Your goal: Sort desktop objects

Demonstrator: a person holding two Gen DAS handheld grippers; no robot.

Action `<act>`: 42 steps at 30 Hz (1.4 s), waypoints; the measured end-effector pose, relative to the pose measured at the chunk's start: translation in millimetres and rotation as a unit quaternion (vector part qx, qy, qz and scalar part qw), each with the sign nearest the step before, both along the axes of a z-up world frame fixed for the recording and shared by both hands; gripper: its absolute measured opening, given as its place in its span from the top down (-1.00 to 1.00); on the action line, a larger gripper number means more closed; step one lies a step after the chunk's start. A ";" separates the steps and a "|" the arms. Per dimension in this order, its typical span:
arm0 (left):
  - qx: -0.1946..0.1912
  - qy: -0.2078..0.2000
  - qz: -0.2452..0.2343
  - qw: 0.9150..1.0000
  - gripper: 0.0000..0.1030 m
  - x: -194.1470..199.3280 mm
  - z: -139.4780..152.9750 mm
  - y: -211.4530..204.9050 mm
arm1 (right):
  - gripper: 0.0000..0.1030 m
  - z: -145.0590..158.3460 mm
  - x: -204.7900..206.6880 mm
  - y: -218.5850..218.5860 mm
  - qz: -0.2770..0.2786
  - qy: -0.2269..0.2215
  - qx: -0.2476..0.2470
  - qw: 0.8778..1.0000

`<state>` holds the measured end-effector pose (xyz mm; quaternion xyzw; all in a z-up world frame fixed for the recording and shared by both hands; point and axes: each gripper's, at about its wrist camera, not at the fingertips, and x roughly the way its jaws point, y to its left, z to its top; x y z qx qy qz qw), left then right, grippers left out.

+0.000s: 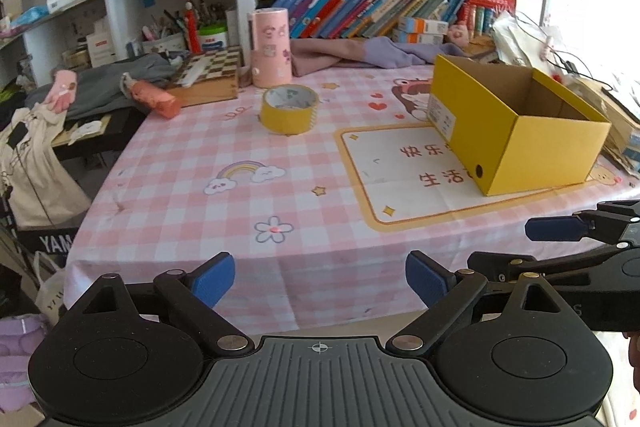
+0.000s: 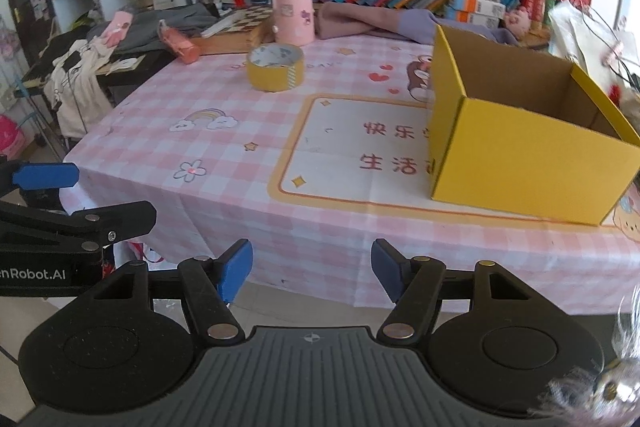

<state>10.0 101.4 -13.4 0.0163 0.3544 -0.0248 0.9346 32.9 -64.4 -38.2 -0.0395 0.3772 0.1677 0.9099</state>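
The yellow tape roll (image 1: pixel 289 109) sits toward the surface's (image 1: pixel 224 195) far-left corner, the open yellow box (image 1: pixel 516 125) near its right edge. My left fingers (image 1: pixel 320 281) and right fingers (image 2: pixel 312 269) hang spread and empty before the near edge.

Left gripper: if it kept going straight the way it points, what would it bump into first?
Probably the bare pink checked tablecloth near the table's front edge. The open left gripper has nothing between its jaws; depth is uncertain.

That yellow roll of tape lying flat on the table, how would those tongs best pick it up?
Grip the roll of tape by its wall: it lies flat with its hole facing up, so probably come from above, one finger inside the ring and one outside, on the near side, clear of the pink canister behind.
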 end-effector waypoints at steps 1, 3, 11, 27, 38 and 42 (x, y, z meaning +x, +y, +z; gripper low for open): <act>-0.002 -0.001 0.002 1.000 -0.84 -0.2 1.1 1.9 | -0.23 0.6 0.2 2.5 0.004 0.000 -0.002 1.000; -0.006 -0.004 0.004 1.000 -0.84 -0.2 2.1 5.1 | -0.23 2.3 -0.1 7.1 0.012 -0.003 -0.007 1.000; -0.015 -0.002 0.005 1.000 -0.84 0.5 0.9 11.6 | -0.23 4.5 1.9 17.7 0.025 -0.008 -0.016 1.000; -0.011 -0.006 0.045 0.999 -0.84 43.3 -2.5 37.6 | -0.24 4.7 53.0 46.3 0.064 -0.025 -0.016 0.998; -0.021 -0.003 0.060 0.998 -0.84 113.8 -8.2 46.9 | -0.26 -1.1 119.7 49.0 0.068 -0.014 -0.021 0.997; -0.016 -0.004 0.063 0.998 -0.84 138.8 -8.6 49.5 | -0.26 -3.5 146.0 47.6 0.066 -0.010 -0.023 0.997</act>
